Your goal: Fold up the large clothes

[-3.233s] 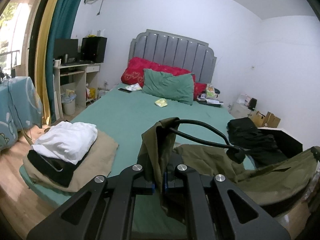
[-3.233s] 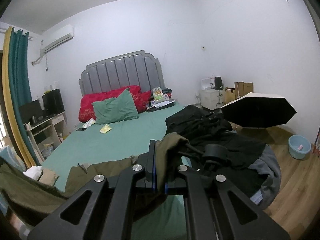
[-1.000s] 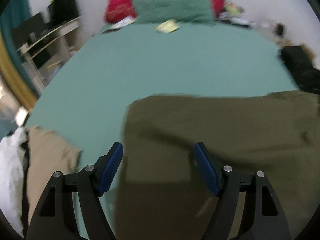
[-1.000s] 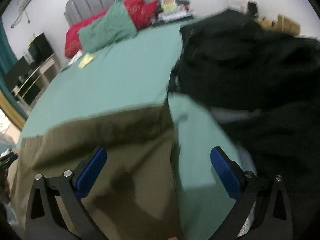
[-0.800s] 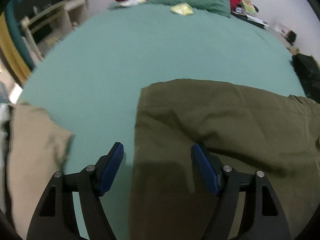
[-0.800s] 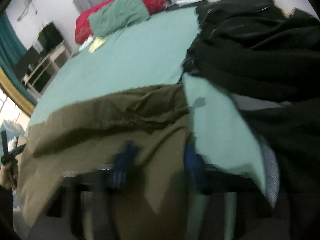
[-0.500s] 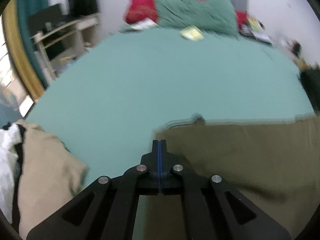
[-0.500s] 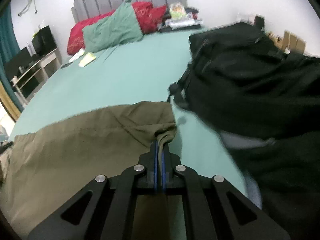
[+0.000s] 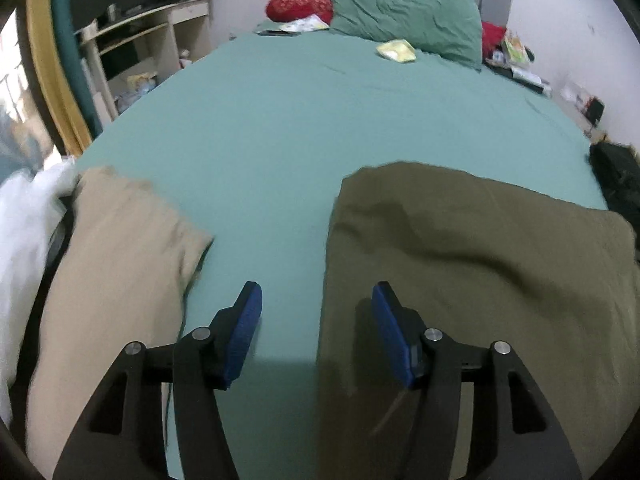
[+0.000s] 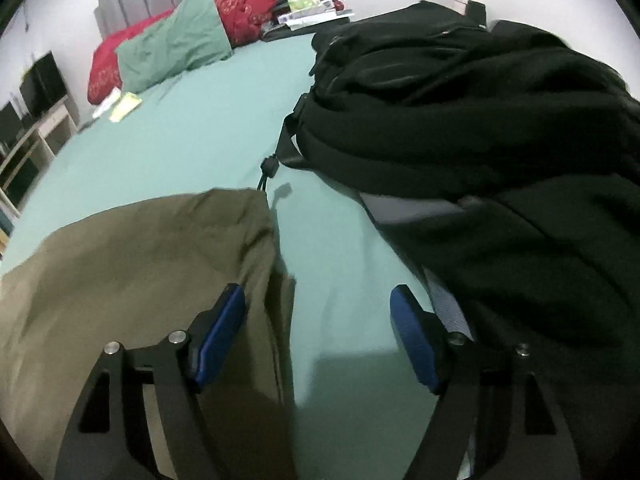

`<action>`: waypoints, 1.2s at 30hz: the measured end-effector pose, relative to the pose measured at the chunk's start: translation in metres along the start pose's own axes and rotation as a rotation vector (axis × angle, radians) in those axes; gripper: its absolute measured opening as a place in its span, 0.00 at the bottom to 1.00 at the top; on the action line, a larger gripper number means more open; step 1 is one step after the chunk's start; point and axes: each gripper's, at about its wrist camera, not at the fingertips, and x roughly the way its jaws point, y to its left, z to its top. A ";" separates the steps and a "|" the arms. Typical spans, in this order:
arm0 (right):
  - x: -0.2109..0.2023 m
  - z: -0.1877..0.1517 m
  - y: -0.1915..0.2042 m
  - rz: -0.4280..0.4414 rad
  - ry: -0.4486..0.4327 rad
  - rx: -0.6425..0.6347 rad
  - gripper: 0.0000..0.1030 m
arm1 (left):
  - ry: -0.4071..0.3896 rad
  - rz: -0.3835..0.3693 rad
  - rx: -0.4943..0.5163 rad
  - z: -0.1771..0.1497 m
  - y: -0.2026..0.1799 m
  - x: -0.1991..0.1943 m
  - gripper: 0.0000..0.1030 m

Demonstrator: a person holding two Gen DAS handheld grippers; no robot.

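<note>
Right wrist: black clothes pile (image 10: 480, 120) beside olive garment (image 10: 140, 260), tool (image 10: 316, 300) agape.

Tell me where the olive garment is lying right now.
The olive garment lies flat at the foot of the green bed, between the beige folded stack on its left and the black clothes pile on its right.

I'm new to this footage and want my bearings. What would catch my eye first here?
First, the olive-green garment spread flat at the near end of the teal bed sheet, with the open left tool and open right tool poised at its side edges. Next, the heap of black clothes to its right and the folded beige cloth to its left.
</note>
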 end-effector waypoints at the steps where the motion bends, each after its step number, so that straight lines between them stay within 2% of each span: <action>1: -0.008 -0.006 -0.002 0.012 -0.006 0.011 0.73 | 0.003 -0.011 -0.019 -0.008 0.002 -0.006 0.59; 4: -0.032 -0.033 -0.008 0.059 -0.019 0.058 0.73 | 0.001 -0.058 -0.075 -0.036 0.010 -0.026 0.60; 8: -0.056 -0.080 -0.009 0.105 -0.012 0.130 0.73 | -0.006 -0.073 -0.089 -0.074 0.016 -0.049 0.62; 11: -0.070 -0.113 -0.008 0.144 -0.019 0.131 0.73 | 0.011 -0.161 -0.107 -0.097 0.016 -0.059 0.64; 13: -0.077 -0.130 -0.011 0.163 -0.024 0.157 0.73 | 0.003 -0.190 -0.109 -0.108 0.014 -0.065 0.64; 16: -0.076 -0.154 -0.020 0.258 0.004 0.246 0.72 | -0.005 -0.239 -0.165 -0.119 0.017 -0.064 0.64; 18: -0.068 -0.165 -0.024 0.323 0.016 0.318 0.67 | 0.018 -0.217 -0.163 -0.121 0.015 -0.058 0.64; 19: -0.070 -0.169 -0.025 0.328 0.004 0.329 0.65 | 0.033 -0.207 -0.164 -0.123 0.012 -0.054 0.64; 22: -0.070 -0.178 -0.020 0.366 0.020 0.360 0.41 | 0.086 -0.202 -0.168 -0.131 0.008 -0.040 0.64; 23: -0.072 -0.181 -0.018 0.365 0.017 0.365 0.24 | 0.094 -0.210 -0.188 -0.134 0.009 -0.035 0.64; 24: -0.072 -0.184 -0.015 0.368 0.018 0.357 0.18 | 0.087 -0.214 -0.194 -0.137 0.010 -0.036 0.62; 25: -0.076 -0.186 -0.010 0.357 0.012 0.341 0.15 | 0.071 -0.240 -0.168 -0.138 0.006 -0.038 0.37; 26: -0.081 -0.186 -0.004 0.328 -0.007 0.311 0.12 | 0.064 -0.261 -0.120 -0.138 -0.001 -0.042 0.21; 28: -0.096 -0.184 0.005 0.271 -0.039 0.249 0.10 | 0.032 -0.194 -0.052 -0.135 -0.013 -0.053 0.11; 29: -0.105 -0.180 0.009 0.246 -0.062 0.225 0.10 | 0.020 -0.177 -0.033 -0.134 -0.016 -0.059 0.08; 32: -0.131 -0.177 0.024 0.182 -0.121 0.135 0.09 | -0.042 -0.132 -0.041 -0.133 -0.011 -0.087 0.06; 36: -0.149 -0.193 0.033 0.158 -0.116 0.099 0.09 | -0.028 -0.132 -0.096 -0.141 0.003 -0.113 0.06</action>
